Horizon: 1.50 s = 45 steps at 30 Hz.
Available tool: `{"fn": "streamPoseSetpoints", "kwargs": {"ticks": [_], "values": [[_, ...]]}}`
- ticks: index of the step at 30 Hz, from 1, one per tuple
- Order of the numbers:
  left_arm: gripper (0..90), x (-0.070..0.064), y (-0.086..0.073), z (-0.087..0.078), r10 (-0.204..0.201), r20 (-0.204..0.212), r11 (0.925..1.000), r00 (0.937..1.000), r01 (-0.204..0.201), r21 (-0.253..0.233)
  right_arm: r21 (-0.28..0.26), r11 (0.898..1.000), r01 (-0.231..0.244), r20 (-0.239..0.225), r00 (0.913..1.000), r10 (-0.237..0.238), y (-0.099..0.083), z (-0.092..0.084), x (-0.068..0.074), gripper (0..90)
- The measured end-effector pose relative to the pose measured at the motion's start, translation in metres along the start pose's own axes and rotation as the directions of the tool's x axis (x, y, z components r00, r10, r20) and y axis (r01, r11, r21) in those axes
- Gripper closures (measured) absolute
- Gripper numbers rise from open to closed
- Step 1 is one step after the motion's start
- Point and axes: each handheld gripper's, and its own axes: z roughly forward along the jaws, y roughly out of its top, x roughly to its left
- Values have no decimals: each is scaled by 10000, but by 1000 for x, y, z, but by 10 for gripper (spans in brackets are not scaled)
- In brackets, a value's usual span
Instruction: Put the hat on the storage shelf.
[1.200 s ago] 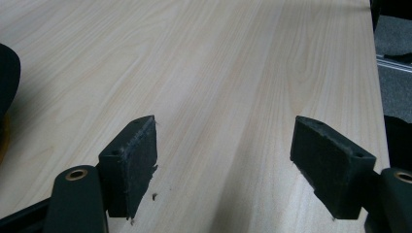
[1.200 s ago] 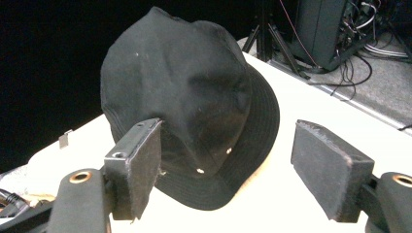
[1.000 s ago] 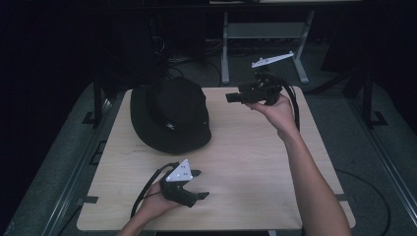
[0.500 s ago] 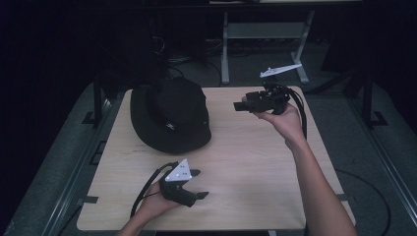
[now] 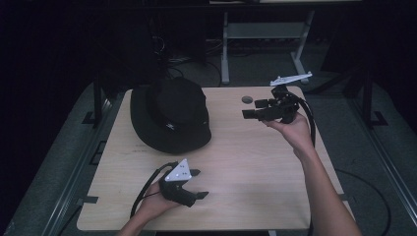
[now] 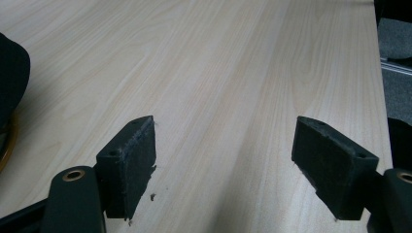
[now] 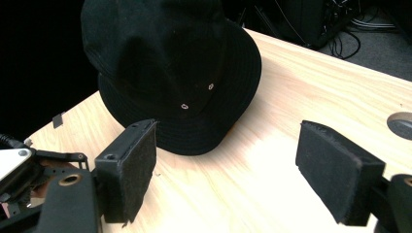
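The black hat (image 5: 171, 114) is lying untouched at the bench's (image 5: 246, 162) far left. The right tongs (image 5: 250, 109) are pointing at it, spread and empty; the left tongs (image 5: 196, 184) are idling, spread. Grasping is still ahead.

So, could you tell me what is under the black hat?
The black hat sits brim-down on the wooden table. An orange sliver peeks out under the brim. Whatever else is beneath the crown is covered.

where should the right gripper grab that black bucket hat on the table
Probably the brim of the black fabric bucket hat on the side facing the open right gripper: there the thin brim lies flat on the wooden table, and the crown looks too wide.
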Motion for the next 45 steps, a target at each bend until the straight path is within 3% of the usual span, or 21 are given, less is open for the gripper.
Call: {"fn": "streamPoseSetpoints", "kwargs": {"ticks": [45], "values": [[235, 0, 0, -1, 5, -51, 10000, 10000, -5, 6, 222, 9970, -740, 382, 9966, 732, -78, -29, -5, 188]]}}
